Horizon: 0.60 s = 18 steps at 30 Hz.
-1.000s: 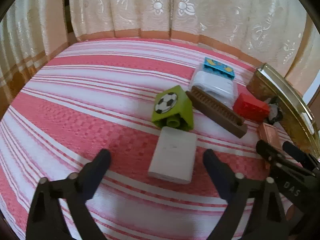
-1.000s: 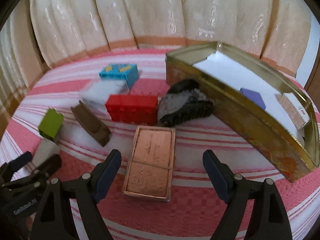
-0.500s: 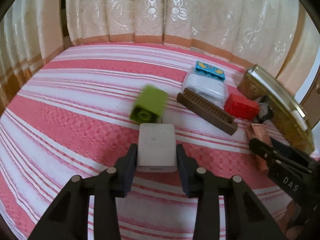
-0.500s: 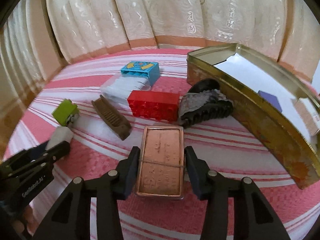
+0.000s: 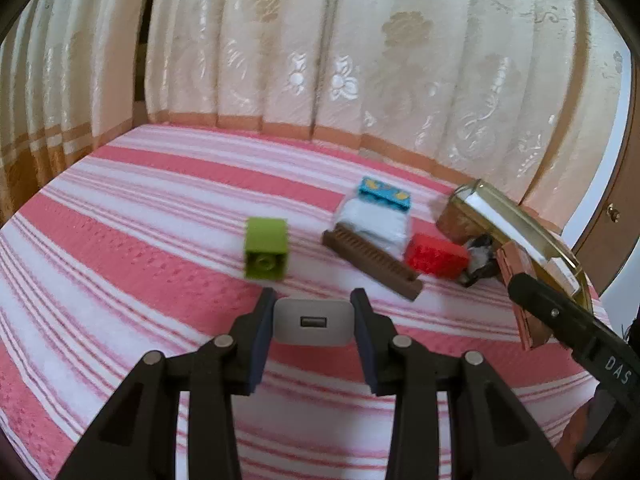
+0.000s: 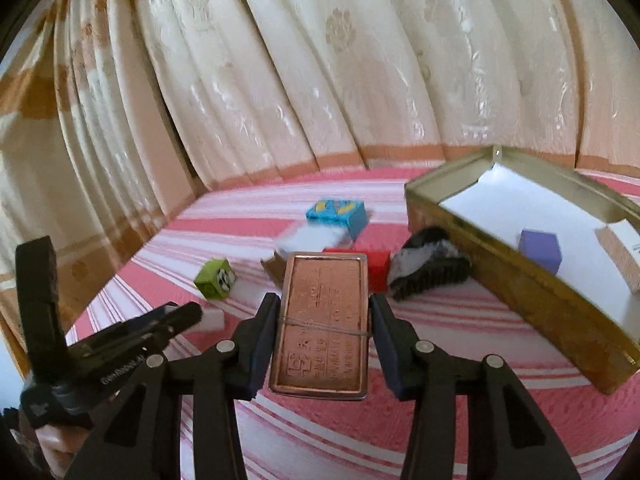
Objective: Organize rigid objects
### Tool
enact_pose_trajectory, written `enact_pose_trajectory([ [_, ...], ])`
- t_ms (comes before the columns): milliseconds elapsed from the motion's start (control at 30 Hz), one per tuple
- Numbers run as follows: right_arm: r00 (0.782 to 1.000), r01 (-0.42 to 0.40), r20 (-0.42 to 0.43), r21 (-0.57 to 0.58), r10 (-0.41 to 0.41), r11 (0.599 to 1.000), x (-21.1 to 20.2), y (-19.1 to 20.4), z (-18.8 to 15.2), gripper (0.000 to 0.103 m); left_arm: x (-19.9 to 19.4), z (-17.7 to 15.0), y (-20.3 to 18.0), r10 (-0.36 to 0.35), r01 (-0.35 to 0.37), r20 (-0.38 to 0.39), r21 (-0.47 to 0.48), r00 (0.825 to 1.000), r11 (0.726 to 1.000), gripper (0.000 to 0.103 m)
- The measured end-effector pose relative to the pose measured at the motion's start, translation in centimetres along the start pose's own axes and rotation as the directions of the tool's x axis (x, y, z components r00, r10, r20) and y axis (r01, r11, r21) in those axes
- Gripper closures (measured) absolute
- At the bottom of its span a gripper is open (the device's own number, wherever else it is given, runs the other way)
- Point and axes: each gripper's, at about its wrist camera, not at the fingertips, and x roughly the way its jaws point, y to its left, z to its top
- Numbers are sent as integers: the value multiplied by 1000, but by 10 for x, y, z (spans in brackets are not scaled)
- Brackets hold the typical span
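Two tools are in my hands, and each is closed on something. My left tool (image 5: 314,322) has its pads pressed against the two sides of a white charger (image 5: 314,322), whose port end faces the camera; the charger sits clear of the striped cloth (image 5: 140,240) beneath it. My right tool (image 6: 324,326) grips a flat copper-coloured tin (image 6: 322,322) by its long sides, a thin band running across its lid, and the tin is lifted and tilted so that its far end rises toward the camera's centre.

On the cloth beyond the charger I see a green block (image 5: 266,254) lying on its side, apart from the rest. Further right lie a brown comb (image 5: 372,266), a white packet (image 5: 376,224) just behind it, a blue block (image 5: 384,196) at the packet's far edge, and a red block (image 5: 436,260) beside the comb's near end. A dark hair clip (image 6: 430,274) rests against the outer wall of the open gold box (image 6: 520,280) on the right.

Inside the box, on its white lining, I see a purple cube (image 6: 540,250) and, nearer the right edge, a small white carton (image 6: 624,256). Pale patterned curtains (image 6: 320,80) hang behind everything.

In the right view my left tool shows at lower left with the charger's white corner past its tip.
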Motion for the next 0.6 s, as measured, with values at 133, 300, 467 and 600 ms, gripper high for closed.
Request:
enact_pose_trajectory([
  [133,1000,16,12,27,-16,1000,-4,-13,3,55,0,3,-12,-25,24,25,9,999,1000,66],
  [300,997,34,74,42,-37,999,-17,-22,12,55,-8,6,-30,-94,91,97,35,991,995,83],
  [467,991,69,115,29,-71,997,-25,-29,20,55,-17,17,-50,-134,122,148,83,980,989,83],
  [600,992,72,103,47,-76,996,-22,-37,19,55,-20,20,-52,-94,75,141,129,986,989,78],
])
